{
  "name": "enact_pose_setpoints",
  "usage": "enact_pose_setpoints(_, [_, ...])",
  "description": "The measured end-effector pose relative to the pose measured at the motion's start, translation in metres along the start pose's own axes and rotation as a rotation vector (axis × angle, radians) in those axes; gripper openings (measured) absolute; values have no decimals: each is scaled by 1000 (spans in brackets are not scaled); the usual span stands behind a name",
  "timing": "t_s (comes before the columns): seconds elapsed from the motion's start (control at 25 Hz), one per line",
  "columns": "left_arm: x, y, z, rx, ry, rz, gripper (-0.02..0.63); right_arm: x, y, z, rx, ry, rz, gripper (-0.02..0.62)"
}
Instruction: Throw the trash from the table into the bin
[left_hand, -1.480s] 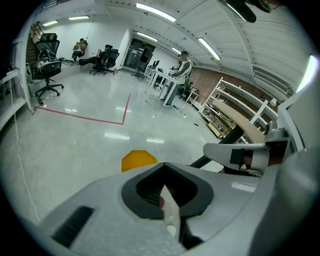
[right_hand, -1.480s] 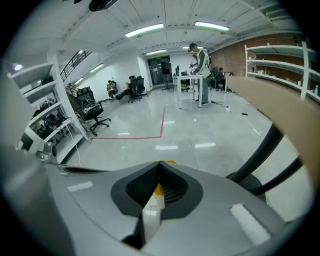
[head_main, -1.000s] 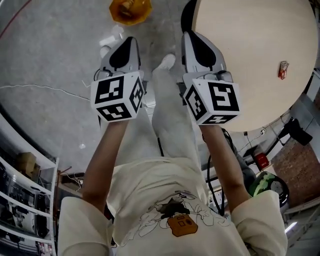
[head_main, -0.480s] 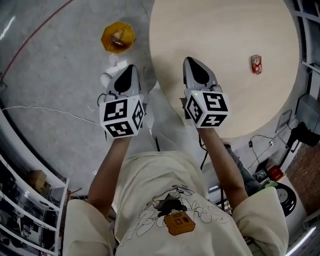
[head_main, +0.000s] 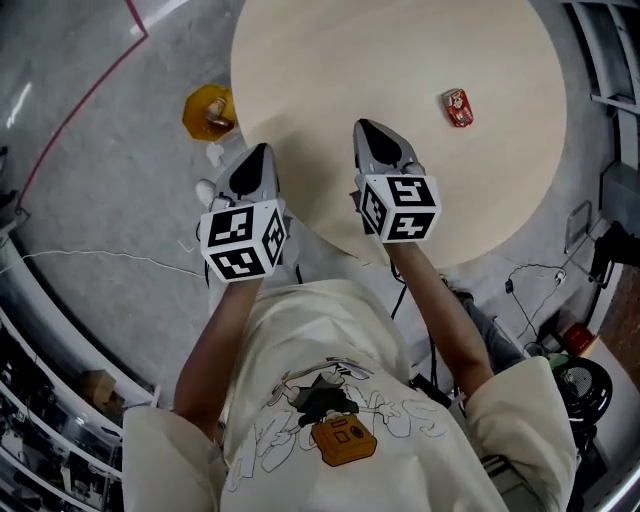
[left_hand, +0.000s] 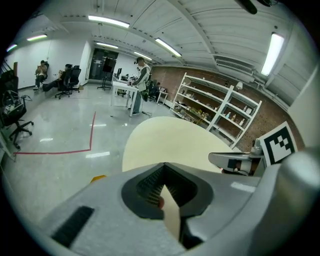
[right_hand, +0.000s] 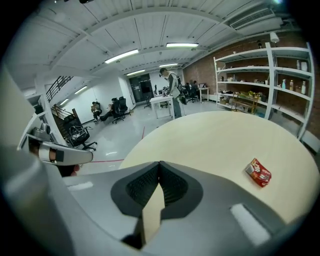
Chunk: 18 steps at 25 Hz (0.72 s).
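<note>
A small red wrapper lies alone on the round pale desk, toward its far right part, well apart from both grippers. The right gripper hangs over the desk's near edge, its jaws pressed together with nothing between them. The left gripper is just off the desk's near-left edge, above the floor, jaws likewise together and empty. Left of the desk, on the grey floor, stands the yellow bin, with white scraps beside it.

Grey floor, shelving, distant desks perhaps
</note>
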<state>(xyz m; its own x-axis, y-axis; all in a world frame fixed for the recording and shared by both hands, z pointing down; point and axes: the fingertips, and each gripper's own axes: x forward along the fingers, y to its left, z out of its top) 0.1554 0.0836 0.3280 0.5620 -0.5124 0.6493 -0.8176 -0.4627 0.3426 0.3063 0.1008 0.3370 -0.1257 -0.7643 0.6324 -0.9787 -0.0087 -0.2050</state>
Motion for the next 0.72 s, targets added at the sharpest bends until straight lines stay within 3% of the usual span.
enact_pose_setpoints(0.28, [16,-83,5,59,8,-63,0,-34,-97,-19,60,-17,-77,6])
enact_pose_setpoints(0.6, [17,-114,-7,110,91,-128,0,-52,-173,-43,73,-15,-205,6])
enact_pose_setpoints(0.72, [23,-129,-9,136,118,-158,0,-52,-196,-49,71,-19,-230,37])
